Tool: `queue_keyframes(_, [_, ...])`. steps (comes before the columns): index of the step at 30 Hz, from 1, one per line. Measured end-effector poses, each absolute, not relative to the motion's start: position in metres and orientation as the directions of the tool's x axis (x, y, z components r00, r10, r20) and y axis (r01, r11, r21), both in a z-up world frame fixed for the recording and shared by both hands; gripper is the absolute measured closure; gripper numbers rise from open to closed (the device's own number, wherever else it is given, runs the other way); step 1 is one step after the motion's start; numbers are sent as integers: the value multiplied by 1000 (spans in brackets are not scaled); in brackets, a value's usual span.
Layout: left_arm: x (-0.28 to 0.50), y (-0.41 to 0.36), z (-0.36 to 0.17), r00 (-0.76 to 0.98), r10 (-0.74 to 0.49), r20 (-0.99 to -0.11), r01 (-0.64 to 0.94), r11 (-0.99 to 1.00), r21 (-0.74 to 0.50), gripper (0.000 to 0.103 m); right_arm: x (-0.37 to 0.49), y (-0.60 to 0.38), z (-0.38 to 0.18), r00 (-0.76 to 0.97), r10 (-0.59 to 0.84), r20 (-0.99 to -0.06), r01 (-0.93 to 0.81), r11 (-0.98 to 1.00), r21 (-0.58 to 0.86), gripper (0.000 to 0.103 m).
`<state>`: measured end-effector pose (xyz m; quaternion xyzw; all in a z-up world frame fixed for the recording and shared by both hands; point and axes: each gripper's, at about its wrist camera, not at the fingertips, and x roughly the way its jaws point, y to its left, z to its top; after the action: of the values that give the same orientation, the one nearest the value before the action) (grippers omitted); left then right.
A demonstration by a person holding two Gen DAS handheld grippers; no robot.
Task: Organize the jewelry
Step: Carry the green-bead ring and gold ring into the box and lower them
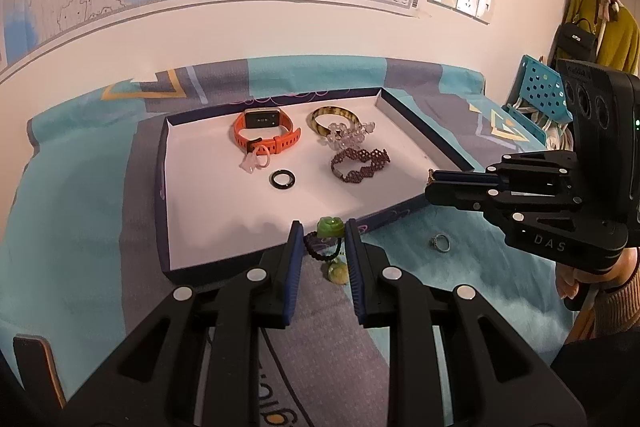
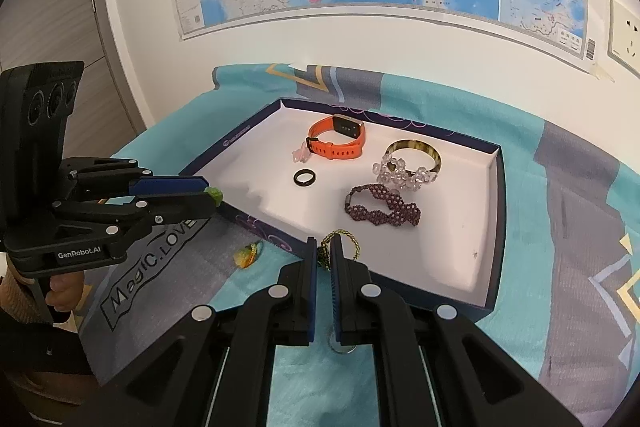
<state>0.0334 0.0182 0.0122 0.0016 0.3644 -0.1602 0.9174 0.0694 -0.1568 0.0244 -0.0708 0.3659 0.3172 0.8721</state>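
Note:
My left gripper point(image 1: 324, 233) is shut on a dark bead bracelet with a green jade flower point(image 1: 330, 226). The bracelet's yellow-green pendant point(image 1: 337, 273) dangles below, just outside the near rim of the white-lined box tray point(image 1: 424, 135). In the right wrist view the left gripper point(image 2: 210, 193) shows the green flower point(image 2: 215, 195) at its tips. My right gripper point(image 2: 323, 247) is shut on a yellow-and-dark braided cord point(image 2: 344, 243) at the tray's near rim point(image 2: 276, 239). In the left wrist view the right gripper point(image 1: 431, 187) hangs over the tray's right corner.
In the tray lie an orange watch point(image 1: 266, 135), an amber bangle point(image 1: 334, 117), a clear crystal bracelet point(image 1: 348, 135), a purple beaded bracelet point(image 1: 360, 165), a black ring point(image 1: 283, 181) and a pink charm point(image 1: 256, 161). A silver ring point(image 1: 440, 242) lies on the teal cloth.

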Motion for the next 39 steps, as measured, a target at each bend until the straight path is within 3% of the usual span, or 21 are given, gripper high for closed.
queue_keyframes(39, [83, 24, 4, 666, -257, -700, 248, 962, -117, 81, 116, -146, 17, 519, 471, -713, -599, 796, 90, 98])
